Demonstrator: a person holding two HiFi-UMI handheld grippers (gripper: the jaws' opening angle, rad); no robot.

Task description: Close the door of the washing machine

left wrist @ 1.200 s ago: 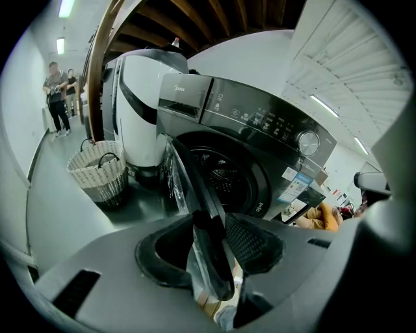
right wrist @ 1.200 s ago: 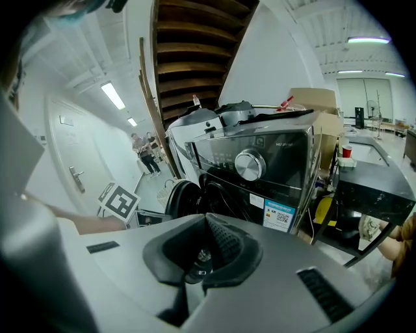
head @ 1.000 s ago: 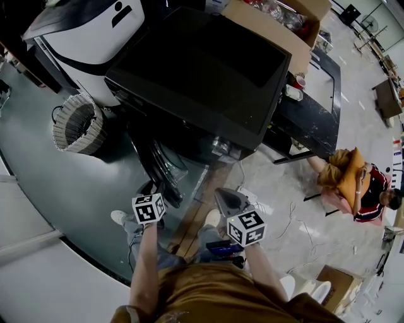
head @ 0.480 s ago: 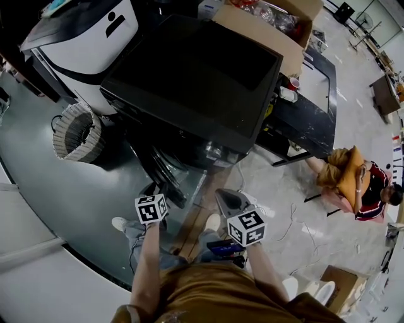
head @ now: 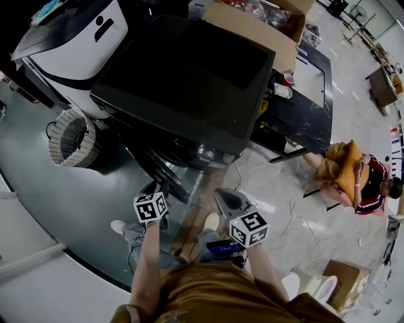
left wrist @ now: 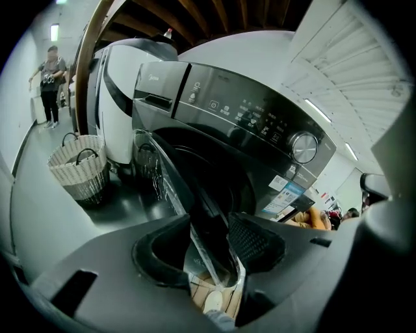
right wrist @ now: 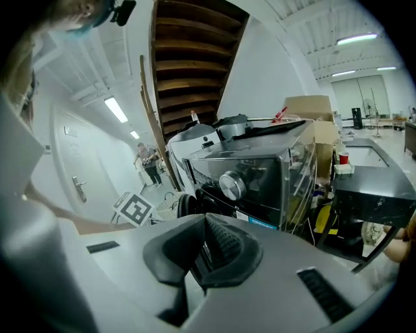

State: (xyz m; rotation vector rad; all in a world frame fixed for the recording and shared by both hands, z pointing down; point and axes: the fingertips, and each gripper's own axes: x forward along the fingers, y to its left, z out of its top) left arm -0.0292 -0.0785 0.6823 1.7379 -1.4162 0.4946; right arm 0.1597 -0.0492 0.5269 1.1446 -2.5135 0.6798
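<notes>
The black washing machine (head: 189, 76) stands ahead, its control panel and dial (left wrist: 304, 146) facing me. Its round door (head: 163, 171) is swung open and sticks out toward me. My left gripper (head: 153, 192) is at the door's outer edge. In the left gripper view the door's rim (left wrist: 195, 208) runs between the jaws, which are opening, and the pads (left wrist: 255, 239) stand apart from it. My right gripper (head: 227, 199) hangs to the right of the door, clear of it. Its jaws (right wrist: 205, 227) are shut with nothing in them.
A wicker laundry basket (head: 69, 137) sits on the floor left of the machine, beside a white appliance (head: 69, 44). A cardboard box (head: 265, 19) and a black table (head: 309, 94) stand to the right. A person (head: 353, 180) sits on the floor there, near loose cables (head: 287, 214).
The left gripper has shifted a little along the door's edge. The door stands open as before, and the right gripper has hardly moved.
</notes>
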